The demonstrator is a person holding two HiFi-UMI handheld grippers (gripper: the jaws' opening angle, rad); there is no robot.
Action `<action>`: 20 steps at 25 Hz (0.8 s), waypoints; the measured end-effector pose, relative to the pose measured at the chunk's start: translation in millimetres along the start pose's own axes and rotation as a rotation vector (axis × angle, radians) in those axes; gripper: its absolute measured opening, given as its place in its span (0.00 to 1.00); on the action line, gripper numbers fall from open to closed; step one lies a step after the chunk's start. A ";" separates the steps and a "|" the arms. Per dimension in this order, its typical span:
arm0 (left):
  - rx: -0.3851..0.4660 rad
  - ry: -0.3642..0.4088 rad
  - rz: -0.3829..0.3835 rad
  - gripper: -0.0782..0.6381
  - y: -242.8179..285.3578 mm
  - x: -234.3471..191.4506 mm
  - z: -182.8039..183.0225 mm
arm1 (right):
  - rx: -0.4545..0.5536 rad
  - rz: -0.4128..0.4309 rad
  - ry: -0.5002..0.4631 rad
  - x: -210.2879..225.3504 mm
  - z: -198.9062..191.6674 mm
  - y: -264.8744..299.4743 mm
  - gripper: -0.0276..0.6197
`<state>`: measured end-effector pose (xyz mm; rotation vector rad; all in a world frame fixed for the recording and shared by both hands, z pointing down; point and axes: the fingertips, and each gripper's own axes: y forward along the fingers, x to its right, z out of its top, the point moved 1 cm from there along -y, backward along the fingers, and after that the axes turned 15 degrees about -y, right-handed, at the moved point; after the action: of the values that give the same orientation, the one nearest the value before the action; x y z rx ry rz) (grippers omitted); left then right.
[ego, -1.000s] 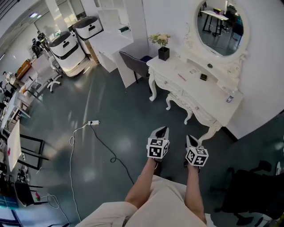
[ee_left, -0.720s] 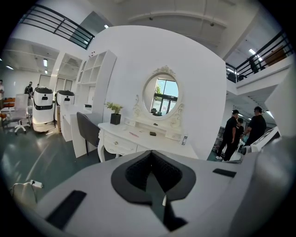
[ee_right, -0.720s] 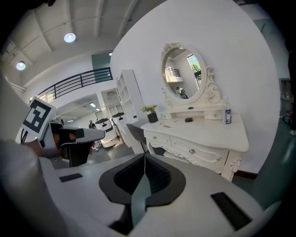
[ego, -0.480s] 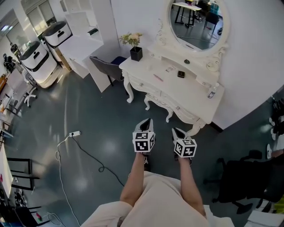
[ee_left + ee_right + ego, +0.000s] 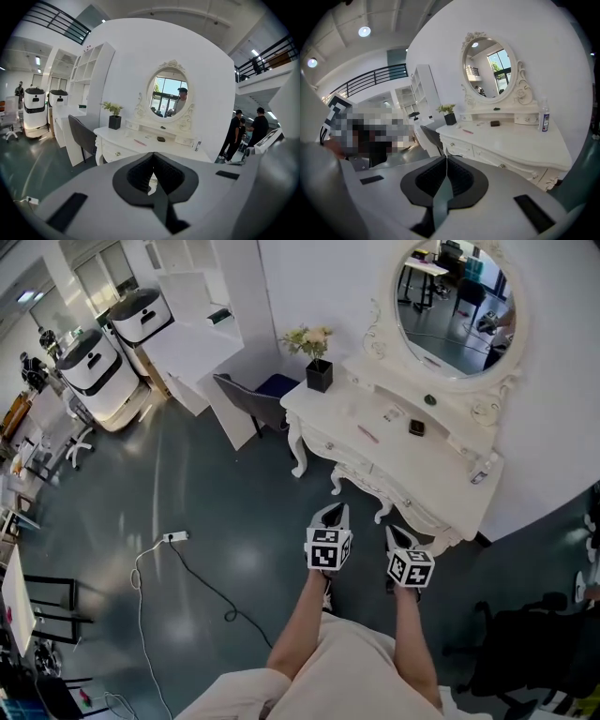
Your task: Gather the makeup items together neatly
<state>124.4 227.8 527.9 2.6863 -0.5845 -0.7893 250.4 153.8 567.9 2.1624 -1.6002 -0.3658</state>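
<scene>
Step in hand, as I read it: the approach. Nothing is gripped yet.

- Table (image 5: 441,474): ahead of both sets of jaws and well apart from them. Come in square to its front edge so both grippers can reach across the top.
- Mirror (image 5: 455,301): beyond the table, above the jaw line. Ignore it, the reflections only confuse.
- Plant (image 5: 317,371): far left of the left jaws, on the table's end. Not makeup, so leave it.
- Left gripper (image 5: 153,153): jaws closed tight, nothing between them. Right gripper (image 5: 446,157): same, closed and empty. Both must open before any pick, best done just short of the tabletop.
- Bottle (image 5: 543,118): upright, far ahead and well right of the right jaws, at the table's end. It's the outlier, so the right gripper should take it low on the body and bring it toward the others.
- Compact (image 5: 161,138): ahead, almost on the left jaws' line. Good anchor spot to gather around.
- Stick (image 5: 139,142): pink, lying flat just left of that line, near the compact. It's thin, so grip it across its width and lay it parallel beside the compact.

Smaller bits near the compact are too small to identify.
</scene>
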 end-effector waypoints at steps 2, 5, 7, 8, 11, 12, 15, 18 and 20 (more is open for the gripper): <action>-0.004 0.011 -0.003 0.13 9.4 -14.1 11.6 | 0.003 -0.002 0.010 -4.3 6.6 18.7 0.11; -0.011 0.025 -0.007 0.13 20.6 -35.0 27.0 | 0.009 -0.008 0.030 -12.8 15.4 43.3 0.11; -0.015 0.036 -0.015 0.13 25.7 -46.9 35.3 | 0.018 -0.016 0.040 -17.5 22.7 57.7 0.11; -0.018 0.043 -0.018 0.13 26.8 -53.1 38.6 | 0.022 -0.021 0.045 -20.4 25.7 64.4 0.11; -0.027 0.043 -0.014 0.13 27.1 -74.8 44.1 | 0.024 -0.028 0.056 -32.3 29.6 82.5 0.11; -0.030 0.040 -0.011 0.13 28.0 -81.5 45.8 | 0.020 -0.027 0.053 -35.7 30.6 88.5 0.11; -0.040 0.032 -0.011 0.13 32.3 -94.8 49.0 | 0.000 -0.028 0.042 -37.4 32.8 102.0 0.11; -0.057 0.014 -0.013 0.13 34.5 -104.7 48.4 | -0.017 -0.046 0.039 -30.5 35.3 109.4 0.11; -0.065 0.002 -0.015 0.13 34.2 -109.7 47.7 | -0.027 -0.065 0.040 -23.9 36.2 111.9 0.11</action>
<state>2.9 240.3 551.4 2.6352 -0.5299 -0.7950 132.8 142.6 589.1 2.1912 -1.4978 -0.3598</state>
